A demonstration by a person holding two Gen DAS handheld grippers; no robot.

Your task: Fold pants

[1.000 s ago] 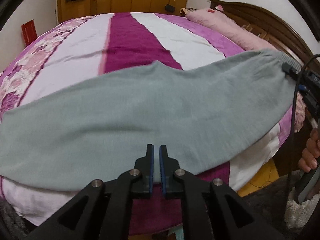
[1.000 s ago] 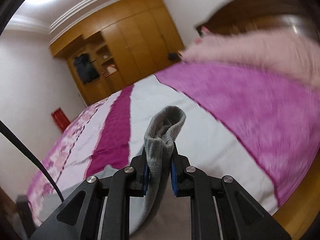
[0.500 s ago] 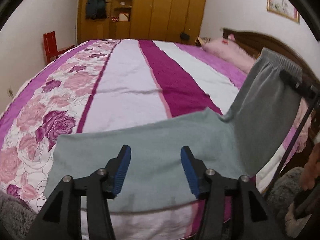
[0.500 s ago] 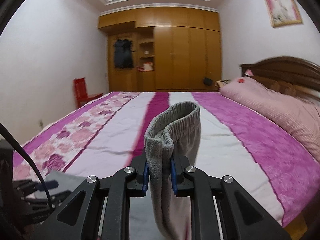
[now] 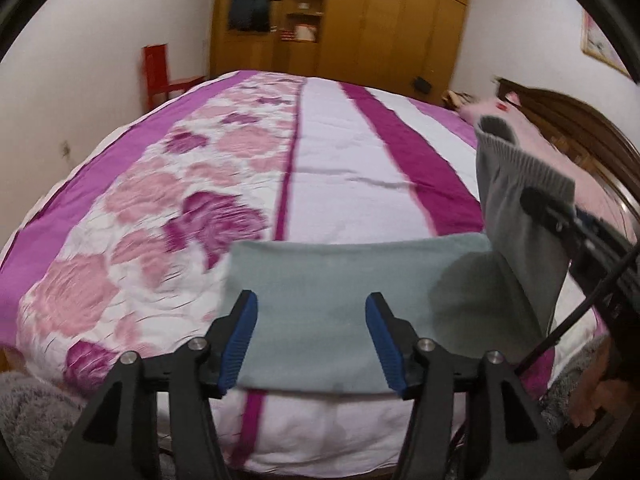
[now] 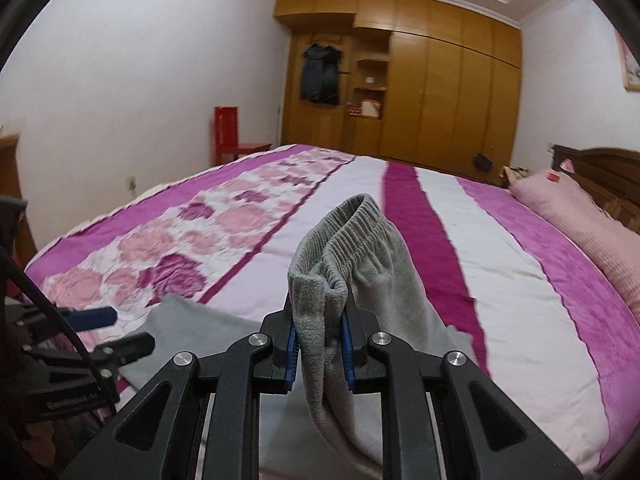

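Observation:
Grey pants lie across the near edge of the bed, with the leg end flat on the cover. My left gripper hovers over that flat part; its jaws are opening and the blue pads press on nothing. The elastic waistband is lifted at the right, folded and hanging from my right gripper. In the right wrist view my right gripper is shut on the bunched waistband, and the cloth hangs below the pads. My left gripper shows at the left edge, over the grey leg.
A pink, white and magenta striped bed cover spreads ahead. A pink pillow and a dark wooden headboard are at the right. A wooden wardrobe and a red chair stand by the far wall.
My left gripper let go of the pants' near edge, opened wide and swung left. My right gripper carried the waistband up and leftward over the flat leg part.

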